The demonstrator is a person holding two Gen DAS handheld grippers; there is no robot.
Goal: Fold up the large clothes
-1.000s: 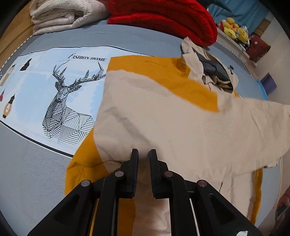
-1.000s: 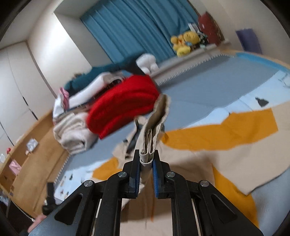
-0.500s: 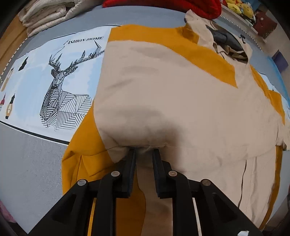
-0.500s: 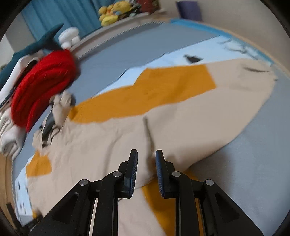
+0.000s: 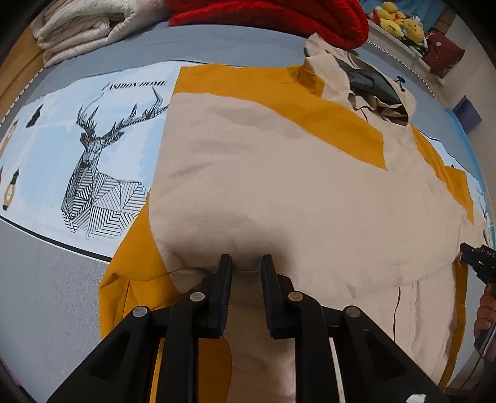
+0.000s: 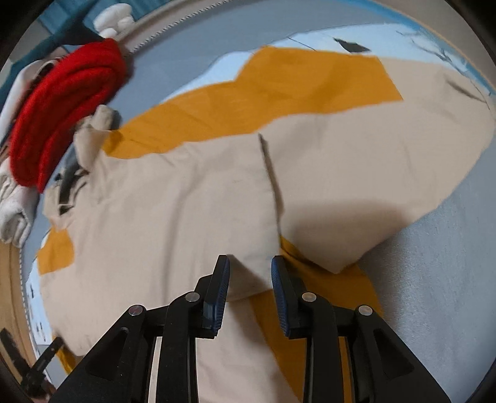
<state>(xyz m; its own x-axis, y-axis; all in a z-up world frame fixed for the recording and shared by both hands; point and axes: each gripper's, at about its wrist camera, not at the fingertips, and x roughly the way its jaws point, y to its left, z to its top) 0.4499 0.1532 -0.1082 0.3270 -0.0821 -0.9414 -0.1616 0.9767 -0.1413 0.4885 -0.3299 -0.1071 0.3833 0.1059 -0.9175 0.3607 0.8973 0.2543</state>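
Note:
A large beige and mustard-yellow hooded garment [image 5: 294, 186] lies spread on the bed, its hood [image 5: 372, 86] at the far side. Its folded-over beige edge reaches my left gripper [image 5: 246, 263], whose jaws stand slightly apart with the fabric edge lying between them. In the right wrist view the same garment [image 6: 186, 201] lies flat, with a folded sleeve [image 6: 372, 173] on the right. My right gripper [image 6: 250, 263] is open just above the folded edge, holding nothing.
The bed cover has a deer print panel [image 5: 93, 161] and grey borders [image 5: 46, 294]. A red blanket [image 5: 279, 15] and folded white blankets [image 5: 83, 28] lie at the far side. Yellow plush toys [image 5: 400, 24] sit on a ledge. The other gripper shows at the right edge [image 5: 480, 260].
Both grippers brought the lifted beige layer down onto the garment. The right gripper let go of the bunched fabric and opened. The left gripper's jaws have parted slightly.

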